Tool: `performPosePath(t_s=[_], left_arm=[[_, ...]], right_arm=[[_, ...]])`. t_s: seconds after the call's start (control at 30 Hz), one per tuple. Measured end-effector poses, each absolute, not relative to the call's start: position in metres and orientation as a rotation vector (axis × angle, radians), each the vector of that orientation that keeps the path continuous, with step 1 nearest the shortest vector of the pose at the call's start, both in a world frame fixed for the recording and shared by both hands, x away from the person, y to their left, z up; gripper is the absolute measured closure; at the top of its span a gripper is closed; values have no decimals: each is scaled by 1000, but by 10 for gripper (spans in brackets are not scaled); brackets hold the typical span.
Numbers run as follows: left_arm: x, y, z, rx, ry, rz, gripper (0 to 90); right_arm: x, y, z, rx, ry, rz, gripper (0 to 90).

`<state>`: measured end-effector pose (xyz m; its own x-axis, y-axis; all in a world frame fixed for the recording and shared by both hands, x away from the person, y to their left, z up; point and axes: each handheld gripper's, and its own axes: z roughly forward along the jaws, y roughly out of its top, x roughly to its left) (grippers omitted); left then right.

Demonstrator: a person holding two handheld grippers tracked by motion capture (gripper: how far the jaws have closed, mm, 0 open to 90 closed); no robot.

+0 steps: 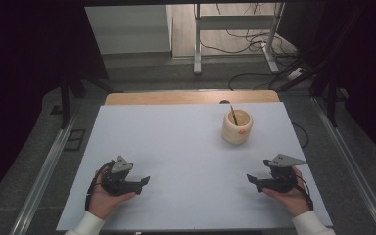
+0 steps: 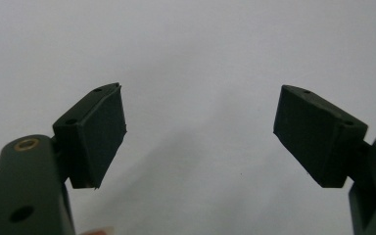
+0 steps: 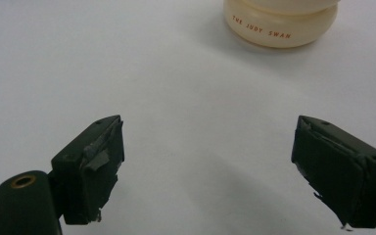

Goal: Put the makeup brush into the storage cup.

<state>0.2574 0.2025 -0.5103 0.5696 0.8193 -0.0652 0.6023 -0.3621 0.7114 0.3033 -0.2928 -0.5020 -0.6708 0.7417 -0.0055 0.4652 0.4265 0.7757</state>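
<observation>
Pale grey sheeting covers the tabletop (image 1: 186,161), which sits in a dim room with dark drapes at either side. At the near edge, two white sleeves enter from below, each arm ending in a hand wrapped around a tool. The left hand-held gripper (image 1: 144,181), black with a grey three-cornered plate on top, lies low over the near left of the sheet, its tips pointing inward toward the middle; in the left gripper view its two black jaws stand spread wide with nothing between them, and bare grey surface shows in the gap. The right hand-held gripper (image 1: 251,178) mirrors it at the near right, also pointing inward, well apart from its partner. In the right gripper view its jaws are likewise parted and empty, the pad (image 3: 103,156) on one side worn and peeling.

Farther back and right of centre stands a cream-coloured round ceramic pot (image 1: 237,126) with a small red mark on its front. A thin dark stick (image 1: 233,116) leans inside it against the far left of the rim. The pot is nearer the right tool than the left, though clear of both; the right gripper view catches its base with small red lettering (image 3: 262,27). Beyond the sheet, a strip of bare wood (image 1: 191,97) marks the far edge. Behind that, grey floor (image 1: 176,73) carries white metal frame legs (image 1: 197,44) and loose black cables (image 1: 245,41).
</observation>
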Motion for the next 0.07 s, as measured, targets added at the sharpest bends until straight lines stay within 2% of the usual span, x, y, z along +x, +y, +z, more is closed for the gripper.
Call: performPosePath(t_s=[0.07], left_arm=[[259,202,-510,2095,1131,392,200]], right_arm=[[303,-294,-502,1034,2338,1108,123]])
